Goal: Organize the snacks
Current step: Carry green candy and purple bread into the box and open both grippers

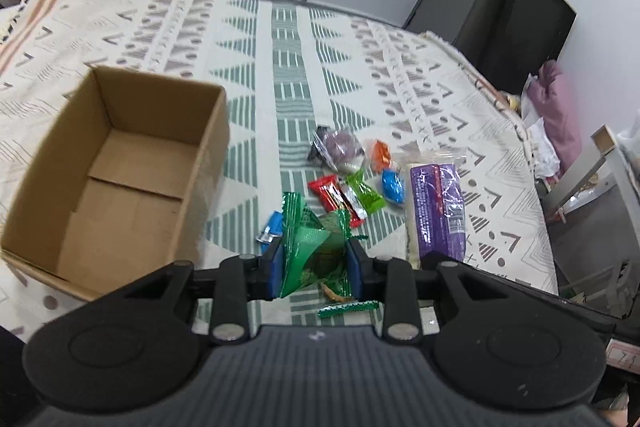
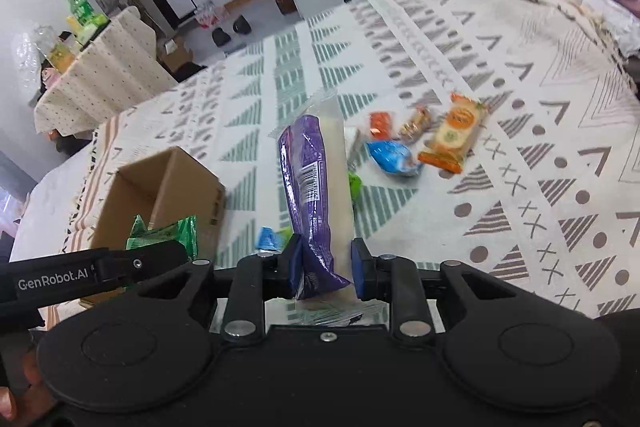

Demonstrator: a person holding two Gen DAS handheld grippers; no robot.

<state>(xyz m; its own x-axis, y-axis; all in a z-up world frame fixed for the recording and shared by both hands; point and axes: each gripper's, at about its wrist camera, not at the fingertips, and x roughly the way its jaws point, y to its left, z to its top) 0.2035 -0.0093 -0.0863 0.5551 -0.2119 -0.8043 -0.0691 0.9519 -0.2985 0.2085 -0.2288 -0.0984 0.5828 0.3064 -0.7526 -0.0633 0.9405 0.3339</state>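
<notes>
Clamped in left gripper: green packet, held by crinkly film above the tablecloth beside the empty cardboard box; could slip free. Pinched at one end by right gripper: long purple packet, likely to sag and swing out.

Black tongs, blue pads

Looking steeply down from close above the surface along each tool; sharing cardboard box and snack pile.
</notes>
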